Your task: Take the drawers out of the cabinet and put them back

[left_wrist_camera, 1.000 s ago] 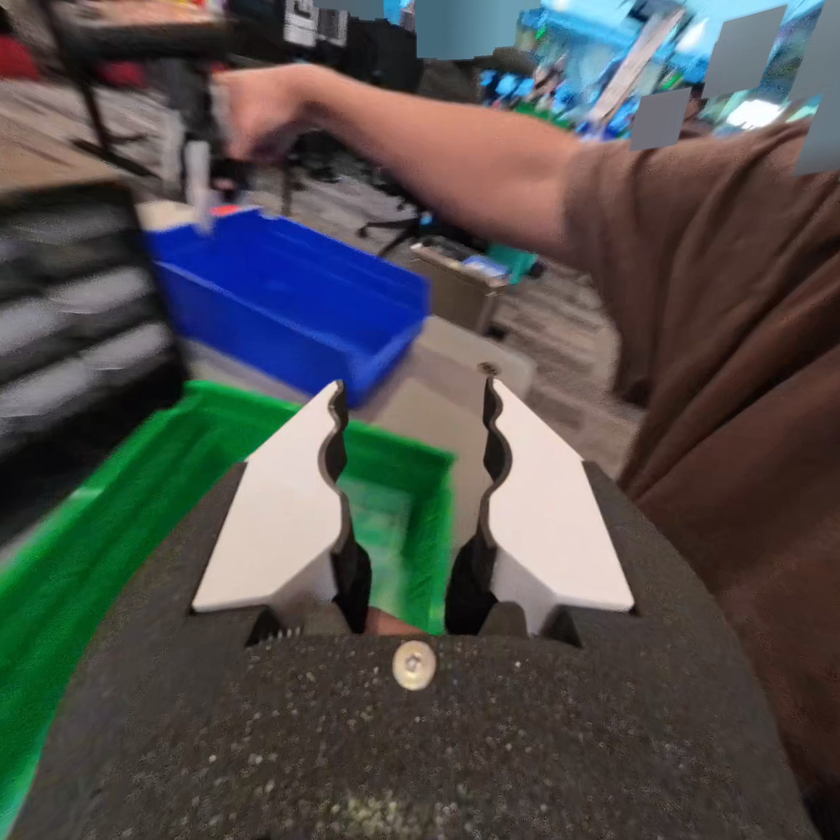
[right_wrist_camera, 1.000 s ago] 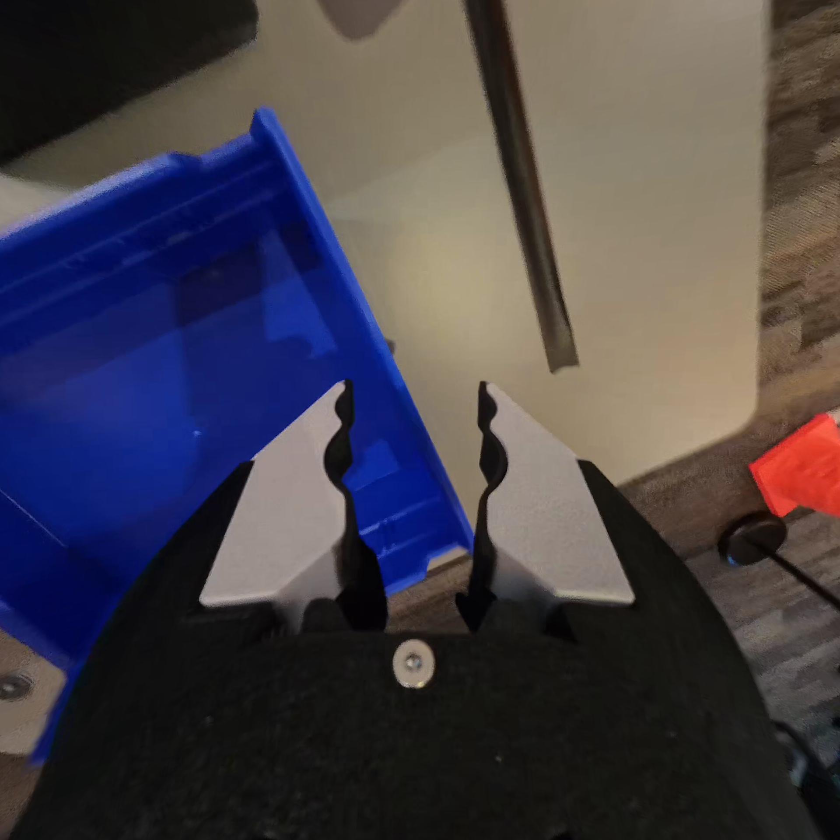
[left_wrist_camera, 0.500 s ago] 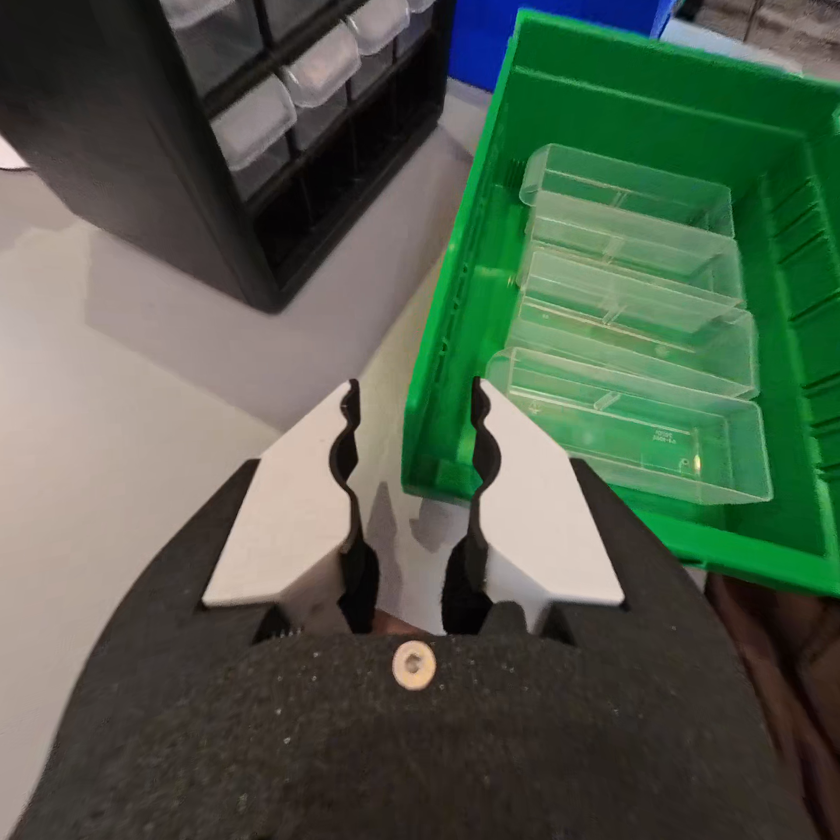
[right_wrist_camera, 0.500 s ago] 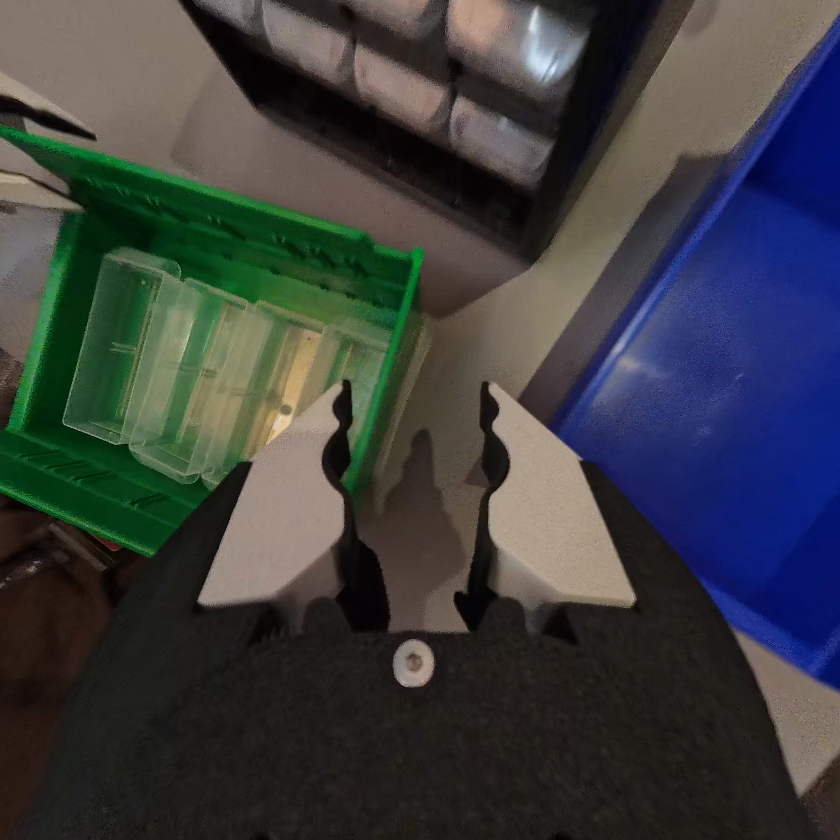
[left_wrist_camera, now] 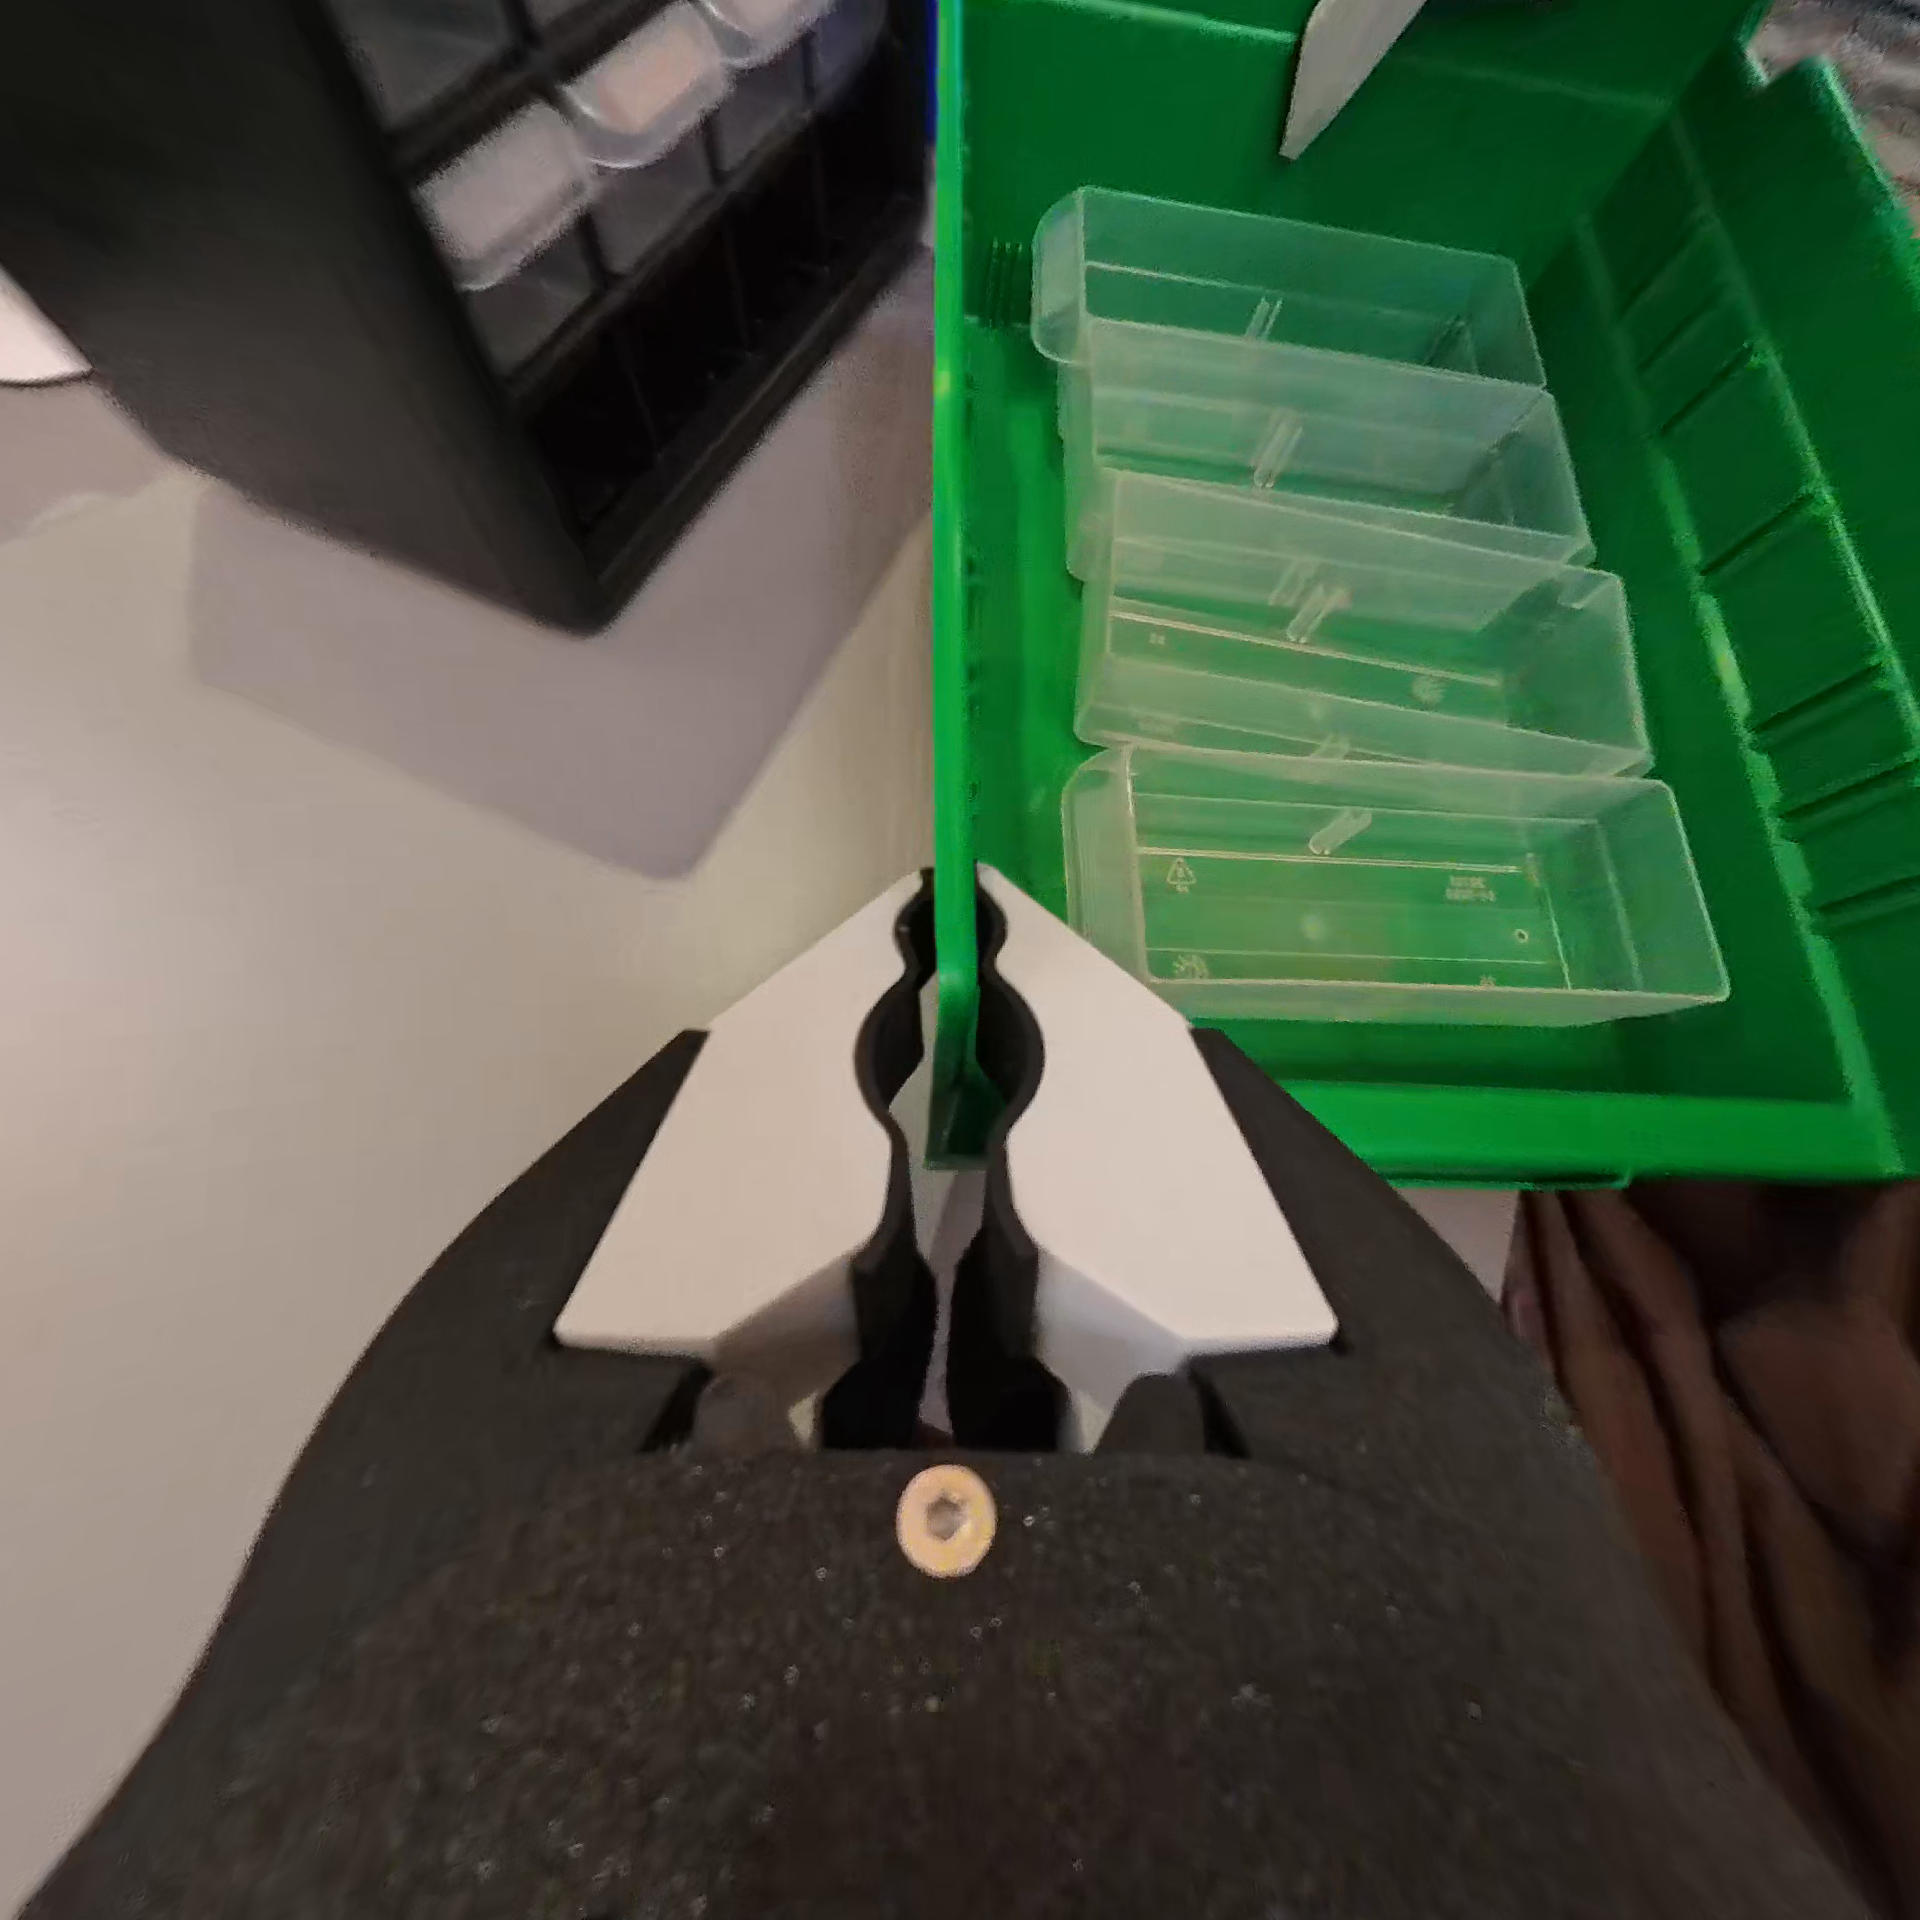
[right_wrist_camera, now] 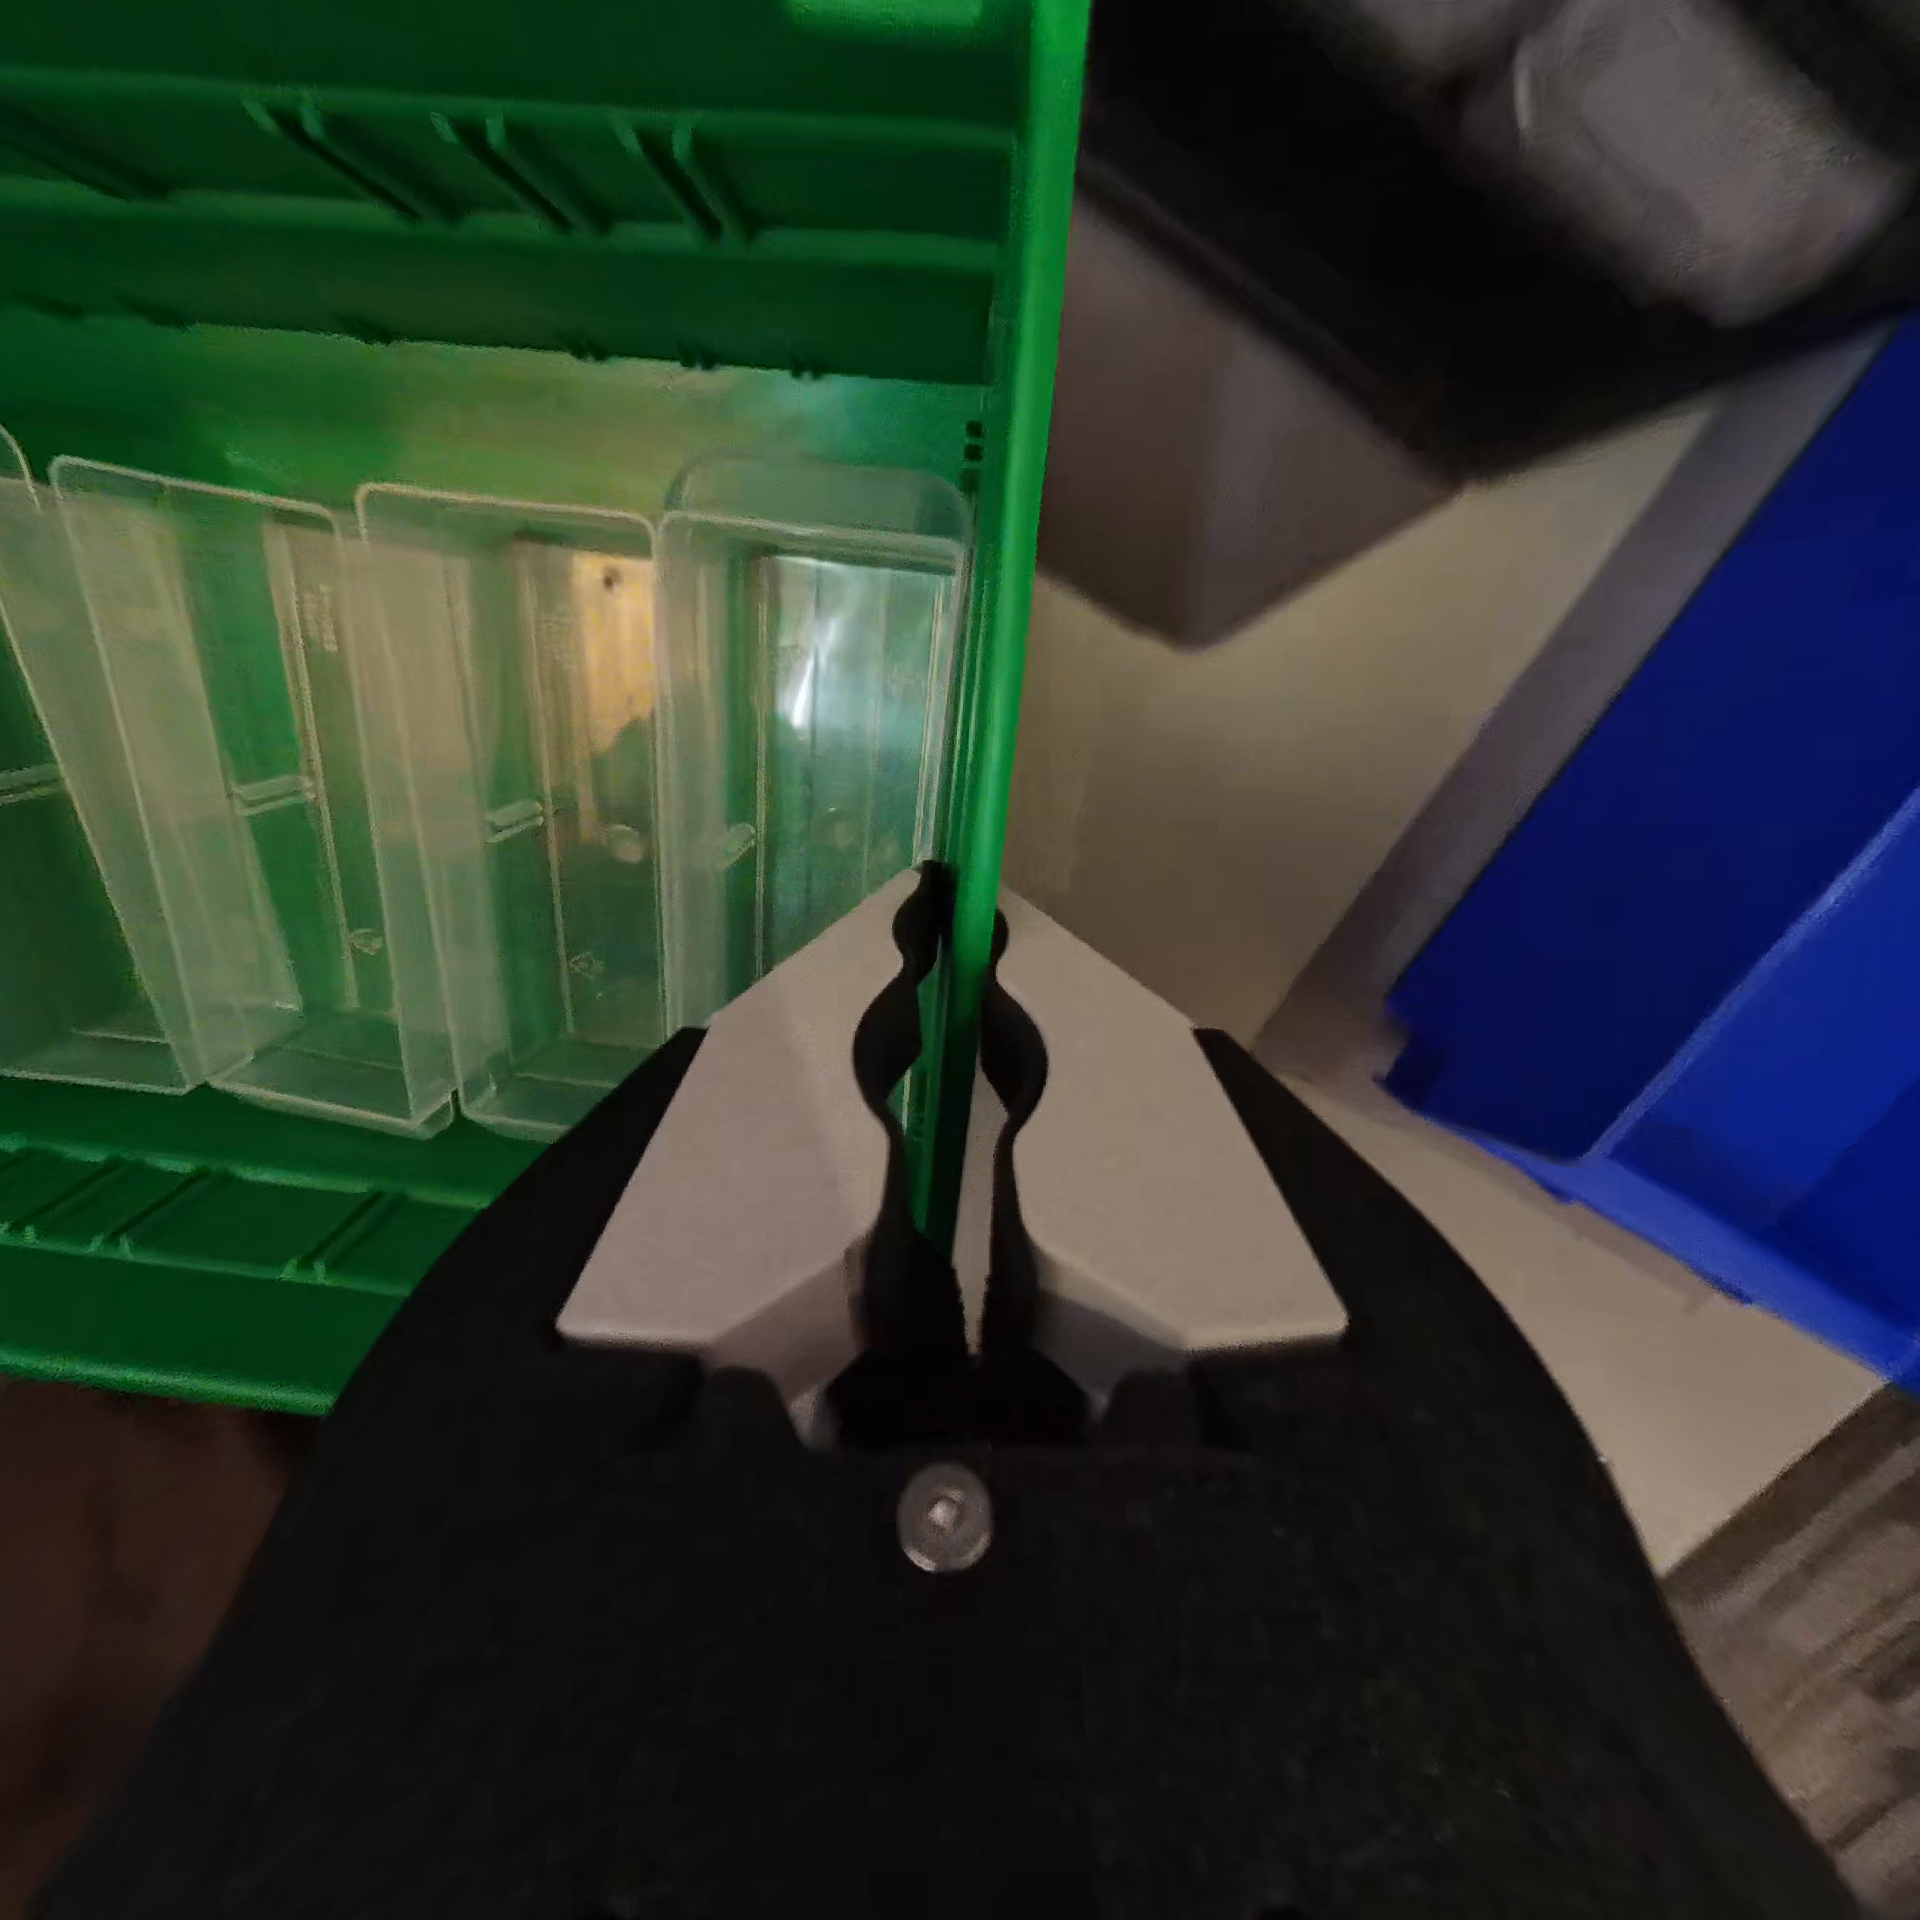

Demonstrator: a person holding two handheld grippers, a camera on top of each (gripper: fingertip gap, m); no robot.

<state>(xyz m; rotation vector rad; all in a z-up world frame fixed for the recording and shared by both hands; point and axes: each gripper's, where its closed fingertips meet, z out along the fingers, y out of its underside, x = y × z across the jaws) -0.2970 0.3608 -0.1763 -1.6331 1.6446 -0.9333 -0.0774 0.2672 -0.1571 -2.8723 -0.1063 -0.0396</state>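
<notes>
A green bin (left_wrist_camera: 1766, 436) holds several clear plastic drawers (left_wrist_camera: 1403, 904) lying side by side. My left gripper (left_wrist_camera: 951, 894) is shut on the bin's thin side wall near its near corner. My right gripper (right_wrist_camera: 961, 888) is shut on another wall of the same green bin (right_wrist_camera: 1029, 416), with the clear drawers (right_wrist_camera: 416, 779) just left of it. One white finger of the right gripper shows at the far rim in the left wrist view (left_wrist_camera: 1325, 73). The black drawer cabinet (left_wrist_camera: 312, 312) stands to the left of the bin, some slots filled with clear drawers, its bottom row dark.
A blue bin (right_wrist_camera: 1714, 883) sits to the right of the green one on the pale table (left_wrist_camera: 312, 987). The cabinet (right_wrist_camera: 1455, 208) is blurred at the top right of the right wrist view. A person's brown clothing (left_wrist_camera: 1714, 1507) is close behind the bin. The table edge and floor (right_wrist_camera: 1787, 1621) are lower right.
Both grippers have swung in from elsewhere to the green bin and closed on its walls. Half a second ago both were open just short of it.
</notes>
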